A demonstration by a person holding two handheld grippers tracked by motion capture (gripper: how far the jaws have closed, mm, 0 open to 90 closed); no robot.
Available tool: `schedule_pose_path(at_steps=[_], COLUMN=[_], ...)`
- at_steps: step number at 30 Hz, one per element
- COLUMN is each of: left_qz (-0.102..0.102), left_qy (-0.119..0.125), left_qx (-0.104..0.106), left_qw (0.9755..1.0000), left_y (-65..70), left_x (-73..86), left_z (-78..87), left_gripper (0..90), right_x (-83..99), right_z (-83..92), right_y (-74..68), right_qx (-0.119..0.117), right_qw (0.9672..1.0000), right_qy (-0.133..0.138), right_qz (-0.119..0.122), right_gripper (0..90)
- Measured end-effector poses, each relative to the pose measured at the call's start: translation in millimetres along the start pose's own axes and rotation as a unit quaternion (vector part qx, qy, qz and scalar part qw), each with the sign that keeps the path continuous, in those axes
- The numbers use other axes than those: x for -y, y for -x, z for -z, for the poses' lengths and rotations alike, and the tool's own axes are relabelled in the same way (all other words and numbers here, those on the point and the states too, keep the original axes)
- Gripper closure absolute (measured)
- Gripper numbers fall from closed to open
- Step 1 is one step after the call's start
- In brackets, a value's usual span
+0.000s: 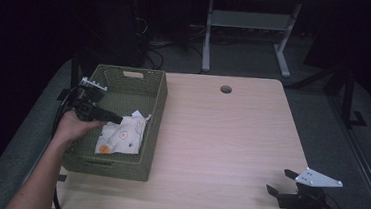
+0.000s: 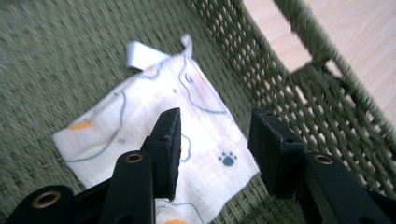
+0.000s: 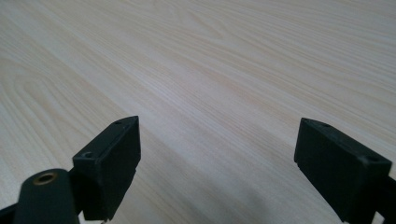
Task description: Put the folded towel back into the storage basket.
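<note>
Jaws of the left gripper stand apart in the high view, over the olive woven basket at the table's left side, above a white printed cloth on the basket floor. The right gripper rests near right, jaws apart.

Left gripper view: parted jaws frame the cloth beside the basket wall.

Right gripper view: wide-open jaws over bare table.

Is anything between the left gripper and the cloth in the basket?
Nothing visible. The left gripper is open right above the printed cloth, inside the green woven basket, whose wall runs alongside it.
</note>
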State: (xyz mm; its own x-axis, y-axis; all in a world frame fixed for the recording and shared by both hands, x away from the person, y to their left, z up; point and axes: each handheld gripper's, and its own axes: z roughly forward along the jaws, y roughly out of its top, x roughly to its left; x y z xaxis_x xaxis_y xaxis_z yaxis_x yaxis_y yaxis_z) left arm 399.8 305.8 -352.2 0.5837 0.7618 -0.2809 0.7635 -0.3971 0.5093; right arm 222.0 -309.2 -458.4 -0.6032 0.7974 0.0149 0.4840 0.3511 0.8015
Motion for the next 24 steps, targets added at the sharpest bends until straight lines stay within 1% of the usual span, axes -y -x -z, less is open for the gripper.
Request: schedule_pose_path(at_steps=[2,4,7,8,9,10,11,13,14,15,16,17,18,19,21,22,23,24], left_qz=[0.002,0.009,0.026,0.028,0.027,0.023,0.025,0.027,0.025,0.025,0.025,0.023,0.022,0.023,0.024,0.024,0.022,0.022], left_qy=[-0.004,-0.016,-0.048,-0.056,-0.069,-0.078,-0.083,-0.092,-0.098,-0.108,-0.108,-0.112,-0.115,-0.117,-0.131,-0.136,-0.155,-0.155], left_qx=[0.002,-0.002,-0.017,-0.024,-0.038,-0.044,-0.041,-0.053,-0.054,-0.057,-0.057,-0.059,-0.061,-0.063,-0.073,-0.074,-0.089,-0.089], left_qw=[1.0,0.9998,0.9984,0.9977,0.9965,0.9957,0.9954,0.9939,0.9934,0.9922,0.9922,0.9917,0.9913,0.9909,0.9884,0.9876,0.9837,0.9837], left_y=[1.1,0.2,-4.7,-5.8,-6.7,-7.9,-8.6,-8.8,-9.6,-10.5,-10.5,-11.1,-11.7,-12.2,-14.5,-15.5,-17.4,-17.4], left_x=[0.9,2.8,5.6,5.8,6.1,5.9,5.6,4.4,3.7,2.5,2.5,1.8,1.3,1.4,2.6,3.4,5.6,5.6], left_z=[-4.8,-11.0,-20.8,-23.2,-26.7,-28.7,-31.2,-37.0,-40.2,-45.3,-45.3,-48.1,-51.5,-53.8,-60.3,-62.5,-68.3,-68.3], left_gripper=[59.2,63.4,66.4,66.4,66.5,66.7,67.0,71.1,73.7,78.9,81.9,81.9,85.1,86.5,87.8,87.8,87.7,87.7], right_x=[-0.3,-0.2,0.6,0.6,0.7,0.9,0.9,0.5,0.3,-0.1,-0.1,-0.2,-0.3,-0.4,-0.5,-0.5,-0.4,-0.4], right_z=[0.7,1.6,2.8,2.8,2.7,2.3,2.2,2.0,2.0,2.2,2.2,2.4,2.5,2.6,2.6,2.6,2.6,2.6], right_y=[-0.7,-0.8,0.0,0.0,0.6,0.9,1.0,1.0,1.2,1.5,1.5,1.5,1.5,1.4,1.6,1.6,1.8,1.8], right_qx=[0.0,-0.001,0.0,0.0,0.0,-0.001,-0.001,-0.002,-0.002,-0.001,-0.001,-0.001,-0.001,-0.001,-0.001,-0.001,-0.001,-0.001], right_qw=[1.0,1.0,1.0,1.0,1.0,1.0,1.0,1.0,1.0,1.0,1.0,1.0,1.0,1.0,1.0,1.0,1.0,1.0], right_qy=[0.001,0.002,0.005,0.005,0.004,0.004,0.003,0.002,0.002,0.003,0.003,0.004,0.004,0.005,0.004,0.004,0.004,0.004], right_qz=[0.002,0.002,-0.001,-0.001,-0.001,-0.001,0.0,0.001,0.002,0.002,0.002,0.002,0.001,0.001,0.002,0.002,0.002,0.002], right_gripper=[14.0,14.0,14.0,14.0,14.0,14.0,14.0,14.0,14.0,14.0,14.0,14.0,14.0,14.0,14.0,14.0,14.0,14.0])
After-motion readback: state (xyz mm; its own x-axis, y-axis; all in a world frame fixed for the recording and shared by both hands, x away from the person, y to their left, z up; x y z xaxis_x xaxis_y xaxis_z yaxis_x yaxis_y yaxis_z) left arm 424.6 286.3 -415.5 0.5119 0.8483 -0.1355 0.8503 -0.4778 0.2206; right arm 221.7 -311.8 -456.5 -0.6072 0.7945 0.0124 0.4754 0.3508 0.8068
